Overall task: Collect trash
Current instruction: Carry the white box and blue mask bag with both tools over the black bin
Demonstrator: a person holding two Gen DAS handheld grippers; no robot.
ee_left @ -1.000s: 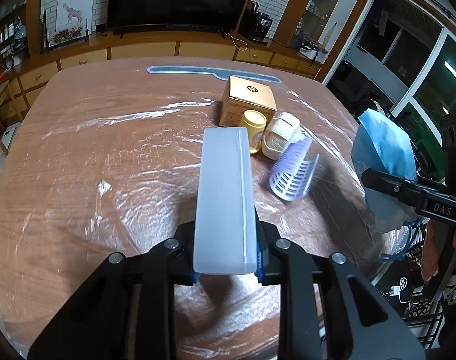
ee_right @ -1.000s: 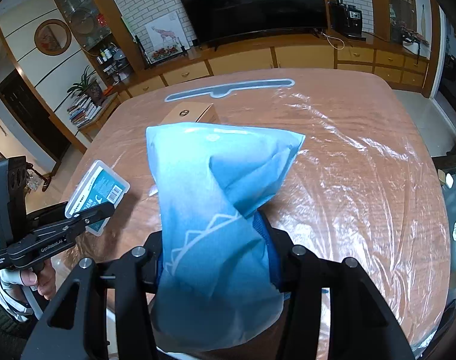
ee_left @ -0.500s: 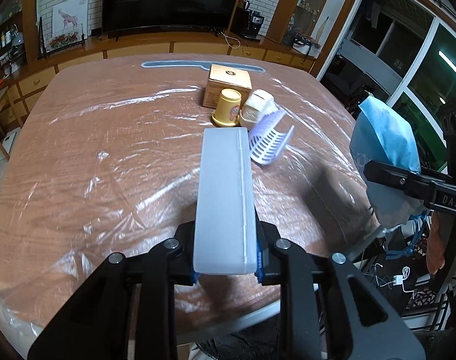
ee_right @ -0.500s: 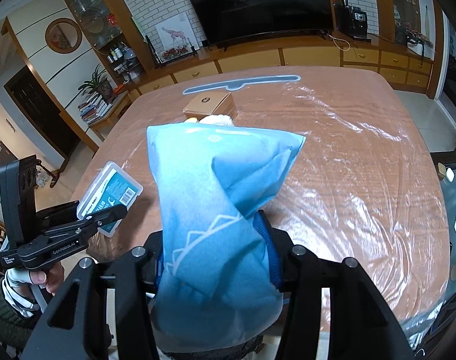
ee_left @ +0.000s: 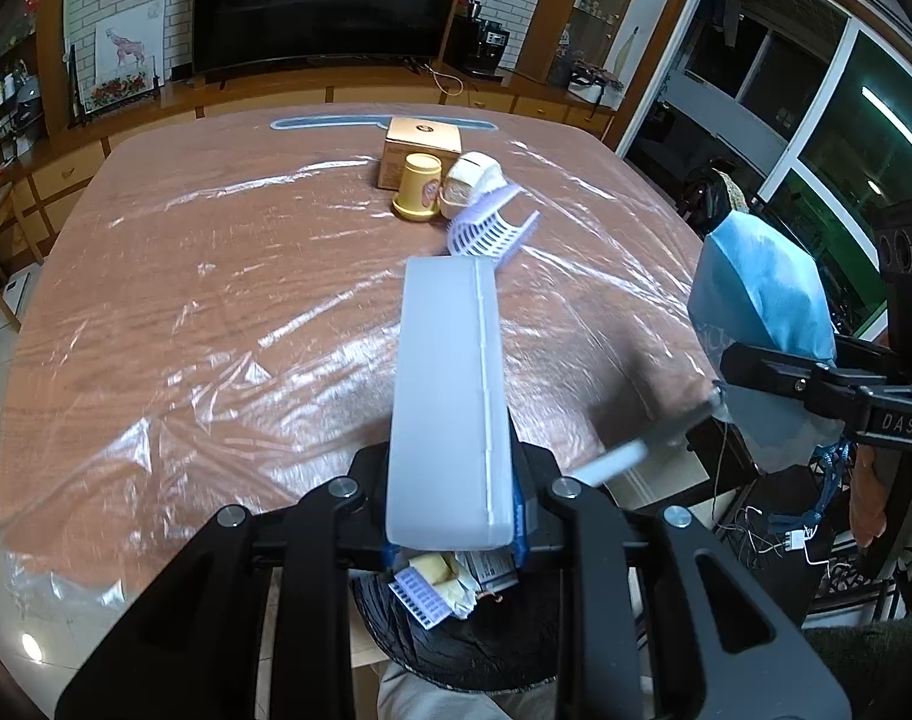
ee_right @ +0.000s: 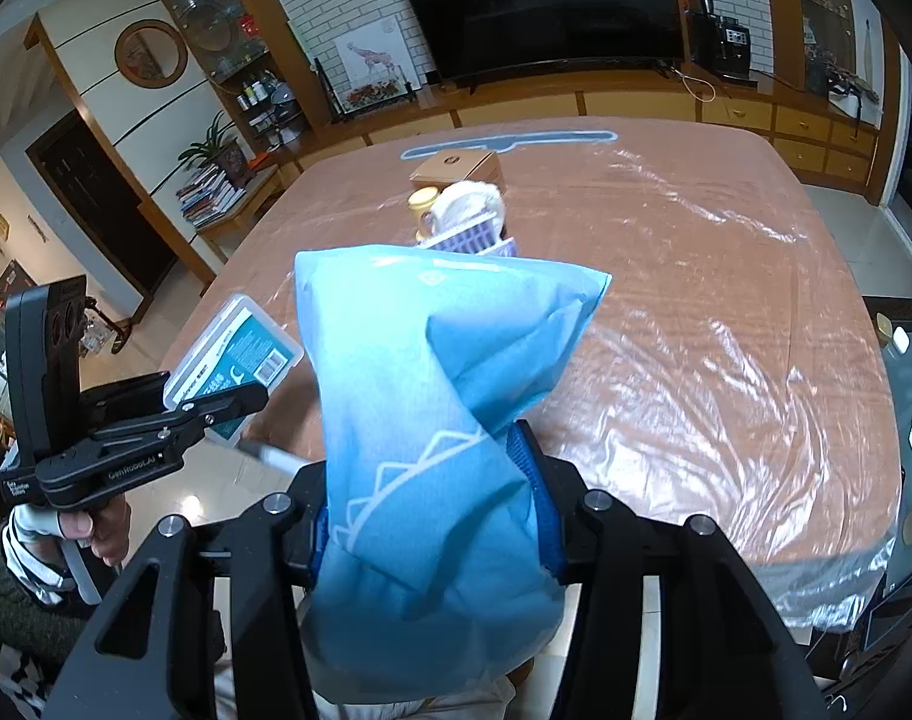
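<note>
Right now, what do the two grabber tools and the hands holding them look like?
Both are black plastic with silver screws and blue pads inside the fingers. The left tool shows white "GenRobot.AI" lettering in the right camera. The right tool shows "DAS" in the left camera. The left hand wears a black-and-white striped cuff over a dark green sleeve. The right hand looks bare.

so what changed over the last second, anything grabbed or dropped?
Both tongs pulled back from the table toward its near edge; a black bin already holding trash now shows under the left tongs. Nothing grabbed or released: left stays shut on the plastic case, right tongs on the blue bag. Box, cup and purple basket unmoved.
</note>
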